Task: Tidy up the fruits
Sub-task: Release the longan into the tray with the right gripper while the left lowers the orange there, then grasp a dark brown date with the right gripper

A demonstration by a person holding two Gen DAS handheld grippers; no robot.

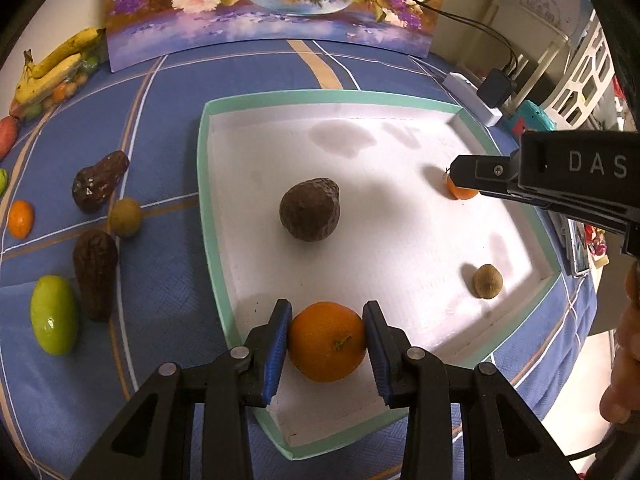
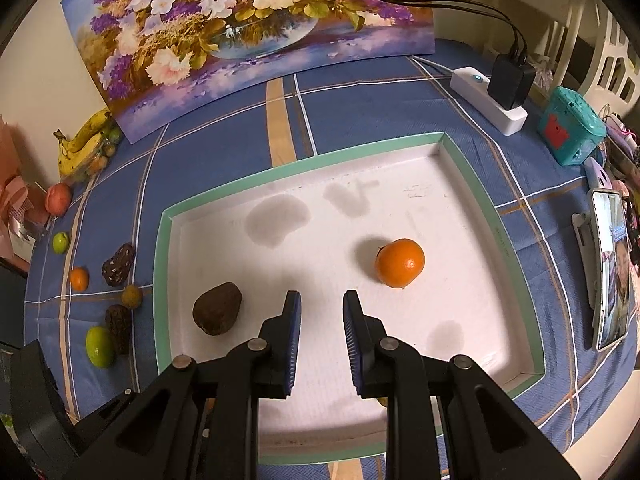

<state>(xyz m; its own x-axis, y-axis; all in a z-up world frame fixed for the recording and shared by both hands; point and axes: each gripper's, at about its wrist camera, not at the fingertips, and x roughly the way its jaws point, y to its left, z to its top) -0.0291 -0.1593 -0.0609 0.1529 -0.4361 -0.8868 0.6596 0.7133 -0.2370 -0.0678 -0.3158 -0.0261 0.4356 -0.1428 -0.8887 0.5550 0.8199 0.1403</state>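
Left tool [image 1: 326, 344] pinching round orange fruit [image 1: 327, 342] over near corner of white green-rimmed cardboard tray [image 1: 208, 216]; right tool [image 2: 322, 344] pressed to its narrowest, holding nothing. In tray: brown wrinkled avocado [image 1: 310, 210], small orange tangerine [image 2: 400, 263], tan nut-like fruit [image 1: 487, 275]. Left on blue checked worktop [image 1: 168, 312] at left edge: glossy green mango [image 1: 54, 314], more.

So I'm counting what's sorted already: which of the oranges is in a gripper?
The orange at the near edge of the tray, pinched between the left gripper pads. The orange further inside the tray and the small orange on the cloth lie free.

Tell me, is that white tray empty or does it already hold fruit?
Not empty. The white tray holds a dark brown fruit and an orange; left wrist view adds a small brown one.
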